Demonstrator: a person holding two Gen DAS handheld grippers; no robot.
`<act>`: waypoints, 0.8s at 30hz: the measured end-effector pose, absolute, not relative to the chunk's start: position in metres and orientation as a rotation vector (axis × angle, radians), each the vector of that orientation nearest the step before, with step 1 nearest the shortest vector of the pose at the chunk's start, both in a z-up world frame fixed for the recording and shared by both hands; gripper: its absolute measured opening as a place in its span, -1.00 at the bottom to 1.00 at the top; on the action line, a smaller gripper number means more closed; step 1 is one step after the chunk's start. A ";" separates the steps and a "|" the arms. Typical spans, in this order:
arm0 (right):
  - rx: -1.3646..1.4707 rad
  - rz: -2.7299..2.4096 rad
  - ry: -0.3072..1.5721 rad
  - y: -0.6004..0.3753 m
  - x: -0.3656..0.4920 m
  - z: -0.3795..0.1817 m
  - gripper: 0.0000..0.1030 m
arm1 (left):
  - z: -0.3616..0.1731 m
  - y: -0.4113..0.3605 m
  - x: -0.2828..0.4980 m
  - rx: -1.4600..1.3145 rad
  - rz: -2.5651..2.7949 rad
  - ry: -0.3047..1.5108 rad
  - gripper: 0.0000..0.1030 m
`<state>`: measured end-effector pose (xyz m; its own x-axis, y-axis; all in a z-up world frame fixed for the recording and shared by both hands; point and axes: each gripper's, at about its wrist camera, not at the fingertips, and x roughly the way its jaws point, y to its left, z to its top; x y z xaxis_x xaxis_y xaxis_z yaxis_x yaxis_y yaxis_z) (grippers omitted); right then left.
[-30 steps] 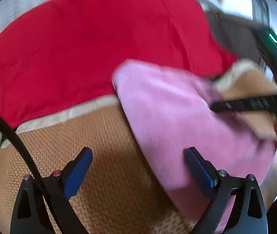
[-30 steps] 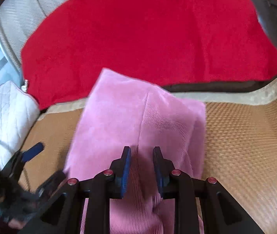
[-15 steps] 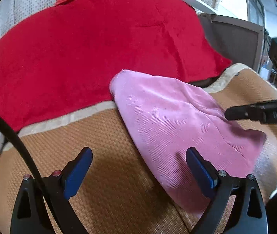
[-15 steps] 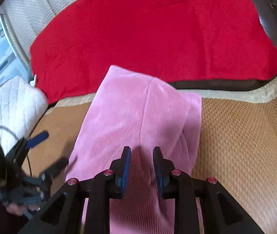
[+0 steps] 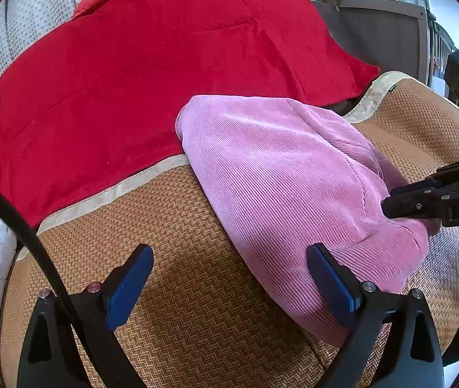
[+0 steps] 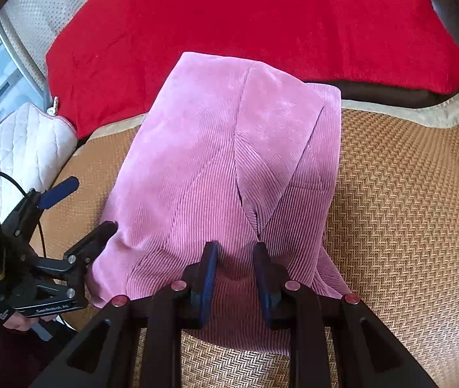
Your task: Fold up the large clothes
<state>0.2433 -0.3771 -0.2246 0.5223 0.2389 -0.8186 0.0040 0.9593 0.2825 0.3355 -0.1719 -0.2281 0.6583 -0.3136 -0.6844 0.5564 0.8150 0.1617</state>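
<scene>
Covering the back of the seat, the red blanket (image 5: 151, 74) lies spread and unfolded, its lower edge draped onto the woven mat (image 5: 197, 307). Your pink corduroy garment (image 6: 229, 161) sits on the mat's middle, its far end overlapping the blanket's edge, already doubled into a long narrow panel with one flap laid over. I judge at least one more crosswise fold remains. Your right gripper (image 6: 234, 271) has its jaws clenched on a raised pinch of the near hem. Your left gripper (image 5: 229, 278) has its jaws released, one pad just beside the garment's left edge.
</scene>
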 end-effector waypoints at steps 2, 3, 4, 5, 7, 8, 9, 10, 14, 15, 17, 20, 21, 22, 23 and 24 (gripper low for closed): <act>0.252 0.140 1.014 -0.372 0.244 -0.226 -0.47 | -0.228 -0.173 0.335 0.373 -0.506 0.696 0.89; 0.254 0.139 1.015 -0.371 0.246 -0.227 -0.46 | -0.229 -0.172 0.336 0.372 -0.506 0.696 0.89; 0.258 0.136 1.015 -0.370 0.246 -0.228 -0.46 | -0.230 -0.172 0.336 0.370 -0.506 0.696 0.89; 0.258 0.136 1.015 -0.371 0.247 -0.228 -0.46 | -0.230 -0.172 0.337 0.369 -0.506 0.696 0.89; 0.251 0.134 1.012 -0.369 0.247 -0.227 -0.46 | -0.229 -0.171 0.336 0.365 -0.506 0.697 0.89; 0.246 0.133 1.010 -0.369 0.247 -0.227 -0.46 | -0.230 -0.170 0.336 0.364 -0.507 0.698 0.89; 0.242 0.132 1.008 -0.368 0.247 -0.227 -0.46 | -0.230 -0.170 0.336 0.362 -0.507 0.698 0.89; 0.240 0.132 1.006 -0.367 0.247 -0.227 -0.46 | -0.230 -0.171 0.337 0.360 -0.507 0.699 0.89; 0.238 0.133 1.001 -0.368 0.245 -0.228 -0.46 | -0.230 -0.170 0.337 0.356 -0.505 0.699 0.89; 0.238 0.133 1.000 -0.367 0.245 -0.229 -0.46 | -0.230 -0.170 0.337 0.355 -0.505 0.700 0.89; 0.238 0.134 0.999 -0.369 0.244 -0.228 -0.46 | -0.230 -0.170 0.338 0.355 -0.505 0.701 0.89; 0.237 0.133 0.999 -0.369 0.245 -0.228 -0.46 | -0.229 -0.170 0.337 0.356 -0.504 0.699 0.89; 0.237 0.133 0.999 -0.370 0.244 -0.228 -0.46 | -0.229 -0.170 0.338 0.356 -0.505 0.700 0.89; 0.238 0.133 0.999 -0.370 0.244 -0.228 -0.46 | -0.229 -0.170 0.338 0.354 -0.505 0.701 0.89; 0.238 0.133 0.998 -0.370 0.244 -0.228 -0.46 | -0.229 -0.170 0.338 0.353 -0.505 0.702 0.89; 0.237 0.134 0.998 -0.369 0.245 -0.228 -0.46 | -0.229 -0.170 0.338 0.352 -0.505 0.702 0.89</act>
<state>0.2445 -0.3694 -0.2278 0.5366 0.2192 -0.8149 -0.0033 0.9662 0.2577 0.3378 -0.1699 -0.2291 0.6523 -0.3204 -0.6869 0.5499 0.8238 0.1380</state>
